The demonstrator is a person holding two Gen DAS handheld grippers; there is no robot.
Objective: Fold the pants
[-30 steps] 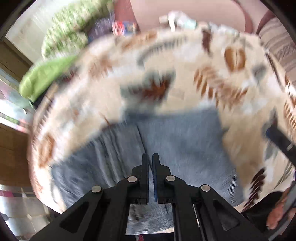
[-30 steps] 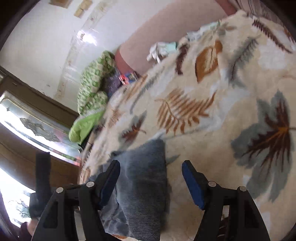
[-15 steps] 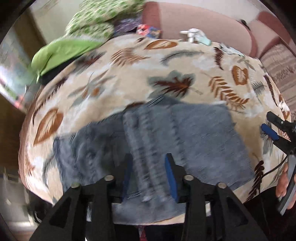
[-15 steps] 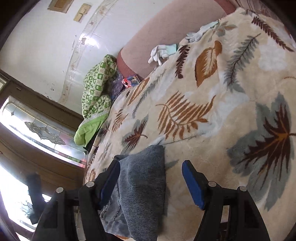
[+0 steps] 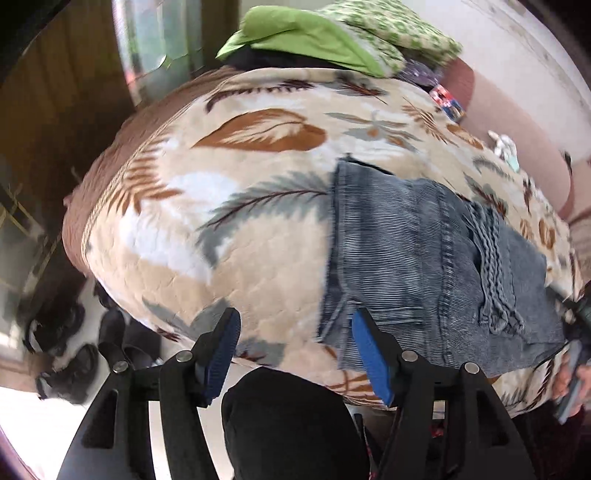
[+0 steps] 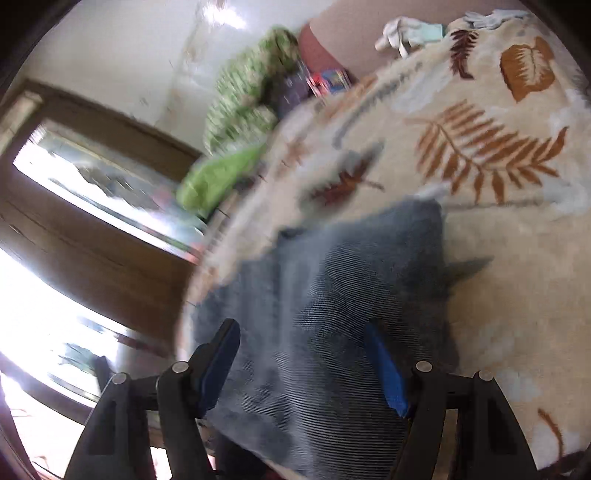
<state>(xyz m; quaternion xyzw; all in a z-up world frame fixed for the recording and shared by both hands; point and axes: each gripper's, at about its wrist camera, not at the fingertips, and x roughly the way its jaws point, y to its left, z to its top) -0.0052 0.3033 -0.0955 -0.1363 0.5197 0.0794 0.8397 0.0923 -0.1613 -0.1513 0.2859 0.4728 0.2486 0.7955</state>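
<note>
Grey-blue denim pants (image 5: 424, 258) lie folded on a beige leaf-print blanket (image 5: 229, 206), near the bed's front edge. My left gripper (image 5: 293, 352) is open and empty, just left of the pants' waistband end, above the blanket's edge. In the right wrist view the pants (image 6: 351, 302) fill the lower middle, blurred. My right gripper (image 6: 304, 363) is open and empty, its jaws spread over the folded pants.
A green cushion (image 5: 306, 40) and a green patterned bundle (image 5: 391, 29) lie at the far end of the bed. A wooden-framed window (image 6: 92, 192) is to the left. Dark shoes (image 5: 62, 347) are on the floor. The person's dark-clothed knee (image 5: 291, 417) is below the left gripper.
My left gripper has opened, let go of the pants and swung left toward the waistband end. My right gripper stayed open and moved over the folded pants.
</note>
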